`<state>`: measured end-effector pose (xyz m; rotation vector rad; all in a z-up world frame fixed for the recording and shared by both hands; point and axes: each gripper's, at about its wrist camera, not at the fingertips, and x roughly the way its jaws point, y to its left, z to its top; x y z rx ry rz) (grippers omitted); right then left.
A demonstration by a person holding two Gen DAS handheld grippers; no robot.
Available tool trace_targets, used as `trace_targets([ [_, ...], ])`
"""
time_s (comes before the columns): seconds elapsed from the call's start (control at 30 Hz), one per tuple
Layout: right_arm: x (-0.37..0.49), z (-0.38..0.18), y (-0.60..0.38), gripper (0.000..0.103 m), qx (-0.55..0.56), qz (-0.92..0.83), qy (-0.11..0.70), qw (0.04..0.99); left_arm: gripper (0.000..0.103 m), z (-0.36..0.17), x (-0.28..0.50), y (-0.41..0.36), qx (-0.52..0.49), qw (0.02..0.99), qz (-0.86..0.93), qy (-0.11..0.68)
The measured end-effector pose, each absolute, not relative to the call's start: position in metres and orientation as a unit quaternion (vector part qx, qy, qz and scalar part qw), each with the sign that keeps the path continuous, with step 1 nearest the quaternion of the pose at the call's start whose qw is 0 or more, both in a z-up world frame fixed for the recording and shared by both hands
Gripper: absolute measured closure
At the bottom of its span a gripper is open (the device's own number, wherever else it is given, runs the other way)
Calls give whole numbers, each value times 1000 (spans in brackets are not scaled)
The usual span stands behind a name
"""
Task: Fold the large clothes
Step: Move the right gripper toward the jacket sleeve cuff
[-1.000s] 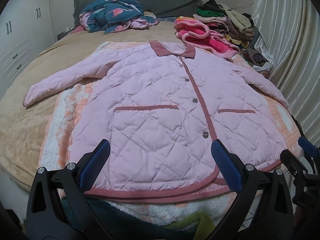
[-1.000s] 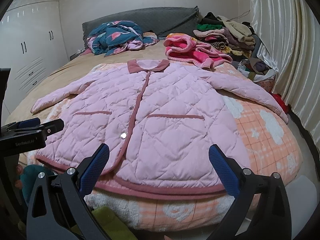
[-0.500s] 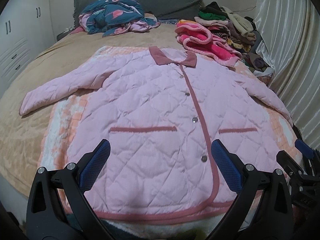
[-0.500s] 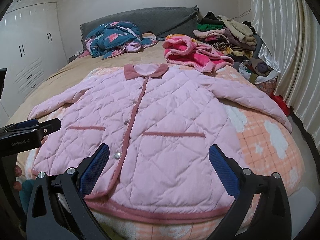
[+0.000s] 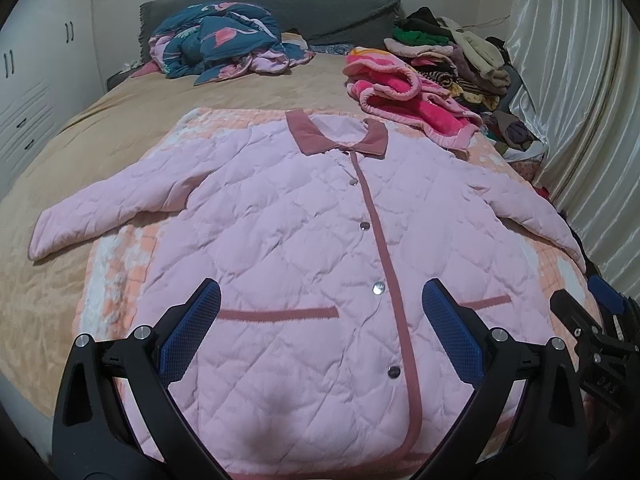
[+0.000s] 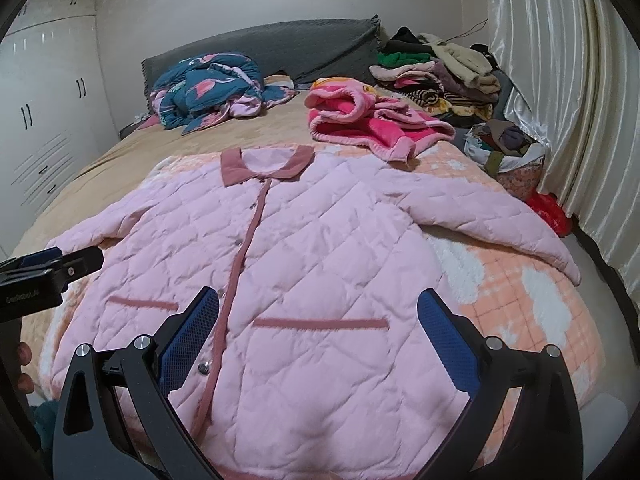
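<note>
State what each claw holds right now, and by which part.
Nothing is held. The left claw and right claw are both open above the pink quilted jacket, which lies flat on the bed.

Both claws push in over the jacket [image 5: 304, 240]: the hem that lay ahead of the left claw [image 5: 320, 332] now sits beneath it, and the right claw [image 6: 318, 336] straddles the pocket.

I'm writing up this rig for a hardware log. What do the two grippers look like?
Both match: the left gripper and right gripper have black plastic A-frame fingers with triangular cutouts, silver screw heads and blue mesh-textured pads. The left gripper's black body carries small white lettering in the right wrist view, too small to read.
</note>
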<state>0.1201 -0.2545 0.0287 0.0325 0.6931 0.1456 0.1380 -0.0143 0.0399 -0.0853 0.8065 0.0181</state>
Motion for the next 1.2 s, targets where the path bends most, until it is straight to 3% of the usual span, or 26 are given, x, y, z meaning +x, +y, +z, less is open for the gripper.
trace_targets([
  [0.77,213,18,-337,4,58,-18,348,935,9,35,241,-61,-28,912,-2,410],
  [1.2,255,-28,-429,4,124,-108,389,906,9,13,281,-84,-14,903,-2,429],
])
